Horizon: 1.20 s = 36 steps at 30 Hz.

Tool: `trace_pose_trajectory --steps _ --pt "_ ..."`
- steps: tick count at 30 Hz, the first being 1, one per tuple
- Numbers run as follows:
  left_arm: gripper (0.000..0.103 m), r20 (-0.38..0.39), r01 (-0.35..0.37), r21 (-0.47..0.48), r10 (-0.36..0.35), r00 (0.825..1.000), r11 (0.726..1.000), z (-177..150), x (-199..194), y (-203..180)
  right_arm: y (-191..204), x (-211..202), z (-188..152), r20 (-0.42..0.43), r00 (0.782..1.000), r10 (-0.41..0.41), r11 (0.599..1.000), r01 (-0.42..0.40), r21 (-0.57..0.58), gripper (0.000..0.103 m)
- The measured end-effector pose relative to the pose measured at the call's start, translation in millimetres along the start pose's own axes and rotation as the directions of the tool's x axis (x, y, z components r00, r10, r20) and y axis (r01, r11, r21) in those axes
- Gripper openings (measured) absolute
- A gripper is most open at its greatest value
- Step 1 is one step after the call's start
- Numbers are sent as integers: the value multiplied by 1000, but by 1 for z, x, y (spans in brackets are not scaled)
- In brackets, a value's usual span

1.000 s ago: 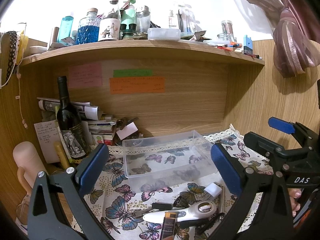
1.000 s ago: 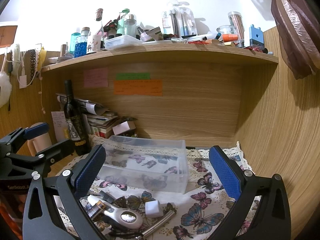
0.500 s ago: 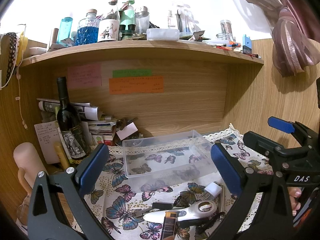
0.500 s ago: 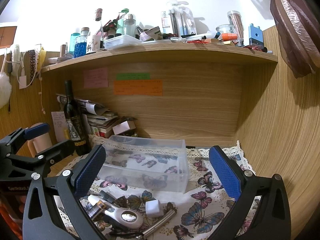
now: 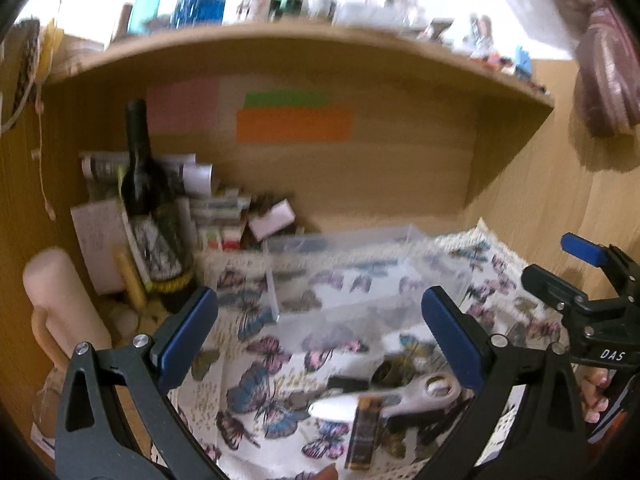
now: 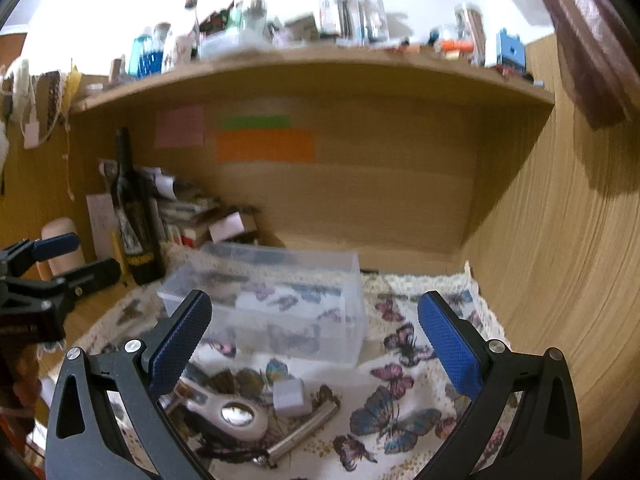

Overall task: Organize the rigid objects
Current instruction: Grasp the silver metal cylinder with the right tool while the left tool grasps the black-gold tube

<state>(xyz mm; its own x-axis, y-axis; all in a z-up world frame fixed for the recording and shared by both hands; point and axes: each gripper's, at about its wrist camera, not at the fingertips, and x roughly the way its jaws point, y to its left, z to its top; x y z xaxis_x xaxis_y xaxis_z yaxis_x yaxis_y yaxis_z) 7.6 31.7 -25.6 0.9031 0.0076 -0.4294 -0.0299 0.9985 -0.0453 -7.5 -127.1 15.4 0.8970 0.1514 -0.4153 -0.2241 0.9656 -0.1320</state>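
Observation:
A clear plastic box (image 5: 344, 276) (image 6: 276, 300) stands empty on the butterfly cloth (image 5: 256, 364) (image 6: 400, 412). In front of it lies a heap of small items: a white magnifier (image 5: 404, 398) (image 6: 236, 414), a small dark-and-gold stick (image 5: 366, 432), a white cube (image 6: 289, 394) and a metal tube (image 6: 304, 434). My left gripper (image 5: 320, 336) is open and empty above the heap. My right gripper (image 6: 316, 344) is open and empty, to the right of the left one, just behind the heap. Both views are blurred.
A dark wine bottle (image 5: 154, 216) (image 6: 134, 216) stands at the left with stacked books and papers (image 5: 216, 216) behind it. A pale cylinder (image 5: 60, 300) stands at far left. A cluttered shelf (image 6: 312, 68) hangs overhead. A wooden wall (image 6: 560, 260) closes the right side.
Both grippers have tipped down and moved forward toward the heap and box; the view is now motion-blurred. Both stay open and empty.

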Motion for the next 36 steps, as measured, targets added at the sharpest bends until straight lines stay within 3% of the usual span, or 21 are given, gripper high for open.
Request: trace_pose_trajectory --steps 3,8,11,13,16,19,24,26,28,32,36 --pt "103 -52 -16 7 16 999 1000 -13 9 5 0 7 -10 -38 999 -28 1000 27 -7 103" --pt "103 -146 24 1 -24 989 1000 -36 21 5 -8 27 -22 -139 990 -6 1000 10 22 103" --pt "87 -199 33 0 -33 979 999 -47 29 0 -15 37 -29 -204 978 41 998 -30 57 102" --pt "83 -242 42 -3 -41 969 999 -54 35 -3 -16 42 -35 -241 969 47 997 -31 70 101" --pt "77 -280 52 -4 -51 959 999 -64 41 -8 -18 49 -47 -299 953 47 996 -23 81 87" --pt "69 -314 79 -14 -79 946 997 -72 46 -12 -23 57 -59 -357 931 78 992 -38 118 80" --pt "48 -377 122 -41 -129 917 992 -86 58 -16 -28 65 -75 -421 898 129 983 -60 172 67" --pt "46 -395 126 -48 -135 909 991 -90 62 -17 -26 68 -80 -438 888 139 982 -68 174 62" --pt "45 -401 126 -53 -137 906 991 -92 63 -17 -22 71 -83 -454 880 143 983 -75 165 51" --pt "36 -421 130 -76 -150 895 989 -99 64 -12 -15 87 -92 -502 840 207 974 -128 188 38" --pt "30 -430 131 -85 -155 890 988 -106 66 -11 -11 90 -91 -491 851 186 980 -125 155 31"
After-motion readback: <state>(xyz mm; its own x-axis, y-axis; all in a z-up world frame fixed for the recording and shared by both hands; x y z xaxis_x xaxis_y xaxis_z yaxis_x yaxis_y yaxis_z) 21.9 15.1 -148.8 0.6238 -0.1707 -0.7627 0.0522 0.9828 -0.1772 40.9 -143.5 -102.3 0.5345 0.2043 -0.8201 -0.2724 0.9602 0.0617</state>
